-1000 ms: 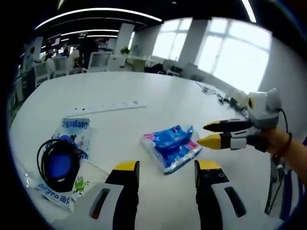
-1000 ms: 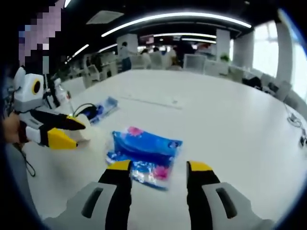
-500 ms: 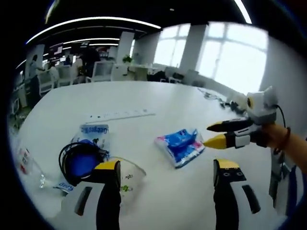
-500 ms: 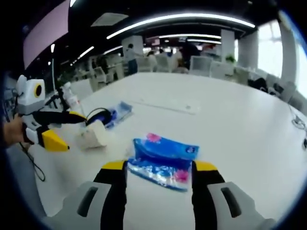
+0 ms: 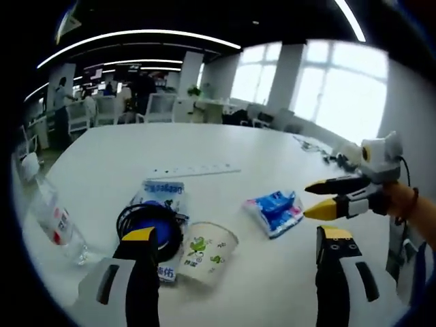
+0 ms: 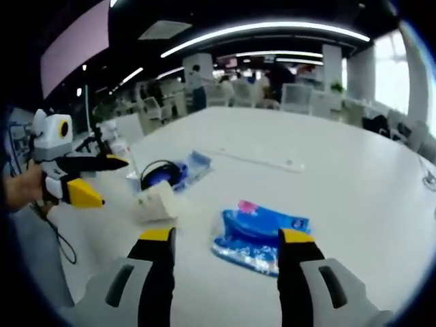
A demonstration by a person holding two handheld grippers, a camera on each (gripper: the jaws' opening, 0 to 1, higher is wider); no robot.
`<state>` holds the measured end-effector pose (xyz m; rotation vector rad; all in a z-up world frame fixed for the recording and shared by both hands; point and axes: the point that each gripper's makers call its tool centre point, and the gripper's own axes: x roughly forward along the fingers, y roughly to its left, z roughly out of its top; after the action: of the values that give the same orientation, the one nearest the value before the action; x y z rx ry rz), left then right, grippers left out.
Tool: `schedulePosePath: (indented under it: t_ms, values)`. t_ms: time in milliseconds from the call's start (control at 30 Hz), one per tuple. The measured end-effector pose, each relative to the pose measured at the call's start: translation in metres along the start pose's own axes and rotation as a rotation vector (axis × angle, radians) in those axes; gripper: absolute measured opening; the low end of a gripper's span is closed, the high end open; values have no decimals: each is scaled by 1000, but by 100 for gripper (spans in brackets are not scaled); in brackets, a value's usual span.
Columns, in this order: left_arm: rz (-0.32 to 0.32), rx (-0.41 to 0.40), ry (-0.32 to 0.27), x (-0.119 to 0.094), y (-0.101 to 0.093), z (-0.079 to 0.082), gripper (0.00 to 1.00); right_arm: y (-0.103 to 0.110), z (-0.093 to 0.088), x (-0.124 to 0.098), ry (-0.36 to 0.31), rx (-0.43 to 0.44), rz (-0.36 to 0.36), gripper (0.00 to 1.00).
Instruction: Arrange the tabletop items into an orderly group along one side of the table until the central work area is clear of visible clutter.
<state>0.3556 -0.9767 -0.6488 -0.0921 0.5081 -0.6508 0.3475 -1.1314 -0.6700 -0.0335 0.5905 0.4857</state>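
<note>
A blue tissue pack [image 5: 276, 211] [image 6: 262, 235] lies flat mid-table. Left of it a paper cup [image 5: 204, 252] [image 6: 155, 203] lies on its side. Beside the cup, a coiled black cable [image 5: 146, 221] [image 6: 160, 176] rests on a blue-printed packet [image 5: 160, 194] [image 6: 194, 165]. My left gripper [image 5: 237, 238] [image 6: 109, 182] is open and holds nothing, hovering back from the cup and the cable. My right gripper [image 6: 227, 237] [image 5: 310, 199] is open too, just short of the tissue pack, its jaws apart on either side of the pack's near edge.
A clear water bottle [image 5: 48, 211] lies near the table's left edge. A white power strip [image 5: 194, 169] [image 6: 262, 158] stretches across the table behind the items. Chairs, desks and people stand far behind. Cables lie at the table's far right edge [image 5: 313, 139].
Both views have drawn back from the table items, so the cup and bottle have come into the left gripper view. My left jaws have spread wider. The items have not moved.
</note>
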Motion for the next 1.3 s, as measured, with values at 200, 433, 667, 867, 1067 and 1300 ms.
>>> schedulePosePath:
  t_ms: [200, 433, 667, 867, 1067, 1300]
  values:
    - [35, -18, -7, -8, 19, 3, 99, 14, 11, 4, -17, -36, 8, 59]
    - [53, -23, 6, -15, 43, 2, 99, 27, 18, 14, -19, -39, 34, 62]
    - [108, -62, -8, -24, 76, 4, 98, 41, 24, 26, -18, -39, 62, 64]
    - [135, -90, -23, -25, 97, 2, 92, 51, 31, 39, -17, -51, 88, 63]
    - [144, -96, -2, -20, 108, -7, 88, 60, 36, 53, -13, -63, 110, 63]
    - [166, -115, 12, -11, 122, -14, 78, 70, 44, 75, -13, -71, 138, 61]
